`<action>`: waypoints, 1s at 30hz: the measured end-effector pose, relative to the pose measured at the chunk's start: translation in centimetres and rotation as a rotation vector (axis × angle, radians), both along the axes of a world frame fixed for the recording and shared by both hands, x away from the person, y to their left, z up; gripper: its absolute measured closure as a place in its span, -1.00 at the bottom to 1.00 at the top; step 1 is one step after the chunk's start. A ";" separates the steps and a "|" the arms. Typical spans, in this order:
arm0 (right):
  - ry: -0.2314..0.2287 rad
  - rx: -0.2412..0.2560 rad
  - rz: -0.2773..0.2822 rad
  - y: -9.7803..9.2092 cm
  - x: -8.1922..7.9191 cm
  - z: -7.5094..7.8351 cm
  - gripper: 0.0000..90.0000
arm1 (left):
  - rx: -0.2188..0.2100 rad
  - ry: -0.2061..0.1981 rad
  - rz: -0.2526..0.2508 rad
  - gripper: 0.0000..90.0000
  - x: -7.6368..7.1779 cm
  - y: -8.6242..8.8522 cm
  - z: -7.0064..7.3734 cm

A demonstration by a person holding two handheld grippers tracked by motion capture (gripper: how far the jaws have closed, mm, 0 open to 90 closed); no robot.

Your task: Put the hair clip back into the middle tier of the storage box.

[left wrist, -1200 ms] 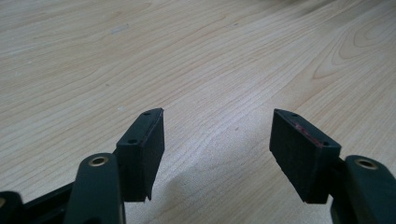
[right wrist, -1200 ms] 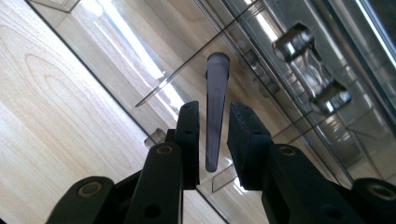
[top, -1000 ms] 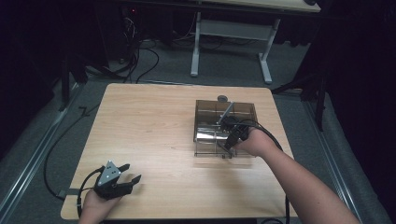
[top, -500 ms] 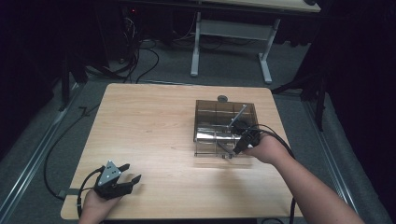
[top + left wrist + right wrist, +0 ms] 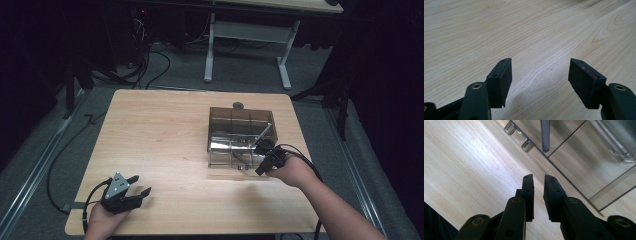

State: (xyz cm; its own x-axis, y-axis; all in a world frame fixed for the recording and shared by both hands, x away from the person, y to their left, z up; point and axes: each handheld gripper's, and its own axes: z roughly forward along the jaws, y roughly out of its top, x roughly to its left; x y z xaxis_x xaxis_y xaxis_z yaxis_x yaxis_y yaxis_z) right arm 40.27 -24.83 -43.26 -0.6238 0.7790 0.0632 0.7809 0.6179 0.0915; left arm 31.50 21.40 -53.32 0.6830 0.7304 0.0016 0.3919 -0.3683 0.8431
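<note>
A smoky clear plastic box (image 5: 224,146) with compartments stands on the right half of the wooden table (image 5: 160,135). A thin grey rod (image 5: 263,134) leans inside it. My right gripper (image 5: 261,169) hovers just outside the box's near right corner. In the right gripper view its jaws (image 5: 539,178) stand almost together with nothing between them, aimed at the box's front wall (image 5: 574,157) and its small clear latch (image 5: 520,137). My left gripper (image 5: 141,184) rests at the table's near left corner, open (image 5: 540,75) over bare wood.
A small dark round object (image 5: 238,105) lies on the table just behind the box. Cables trail from both grippers. A white-legged desk (image 5: 247,30) stands on the floor beyond the table's far edge.
My right hand has drawn its gripper back out of the box toward the near right. The left gripper has stayed put.
</note>
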 end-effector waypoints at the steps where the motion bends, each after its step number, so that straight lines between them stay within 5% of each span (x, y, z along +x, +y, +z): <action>1: 0.001 0.000 0.010 0.0 -0.1 -0.2 0.75 | 0.000 0.000 0.000 -0.20 0.0 0.0 0.0; 11: -0.079 -0.011 0.039 0.0 -1.1 -1.3 0.63 | 0.001 0.000 -0.001 -0.20 0.0 0.0 0.0; 13: -0.077 0.009 -0.024 0.0 -1.6 -1.1 0.59 | 0.000 -0.002 0.000 -0.20 0.0 0.0 0.0; 14: -0.107 0.020 0.026 -0.3 -1.4 -1.3 0.58 | 0.001 -0.002 0.000 -0.20 0.0 0.0 0.0; 16: -0.132 0.017 0.028 -0.4 -1.6 -1.5 0.56 | 0.002 0.000 -0.001 -0.20 0.0 0.0 0.0; 30: -0.277 0.181 -0.002 -2.2 -4.3 -3.4 0.45 | -0.003 -0.001 0.004 -0.20 0.1 0.0 0.0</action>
State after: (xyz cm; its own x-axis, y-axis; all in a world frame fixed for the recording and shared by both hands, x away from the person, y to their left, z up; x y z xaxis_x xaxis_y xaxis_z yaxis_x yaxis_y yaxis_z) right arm 35.97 -26.99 -46.62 -0.6352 0.7718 0.0289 0.7120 0.5707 0.4090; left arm 31.57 21.40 -53.34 0.6798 0.7334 -0.0004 0.3928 -0.3636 0.8447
